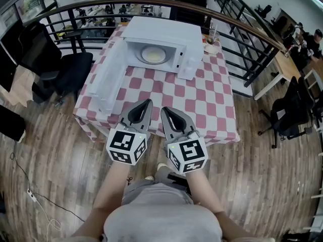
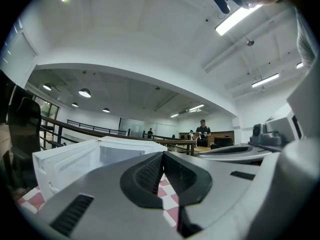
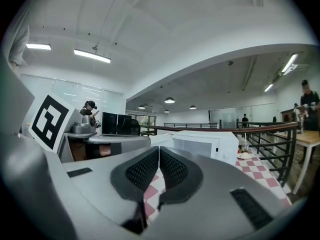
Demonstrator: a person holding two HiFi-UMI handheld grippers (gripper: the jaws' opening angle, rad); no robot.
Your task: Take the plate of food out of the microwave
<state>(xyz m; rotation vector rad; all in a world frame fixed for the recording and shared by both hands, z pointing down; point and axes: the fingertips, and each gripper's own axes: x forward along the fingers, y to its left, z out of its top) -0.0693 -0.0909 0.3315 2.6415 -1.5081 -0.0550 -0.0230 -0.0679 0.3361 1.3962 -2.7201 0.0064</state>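
The microwave (image 1: 162, 37) door (image 1: 107, 80) is already open, but the plate (image 1: 153, 55), seemingly holding food, sits inside untouched, with the left gripper (image 1: 149, 103) and right gripper (image 1: 163, 110) held back over the surface (image 1: 207, 102), fingers closed on nothing.

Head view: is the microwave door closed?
No, the microwave door stands swung open to the left, and the plate shows inside the microwave.
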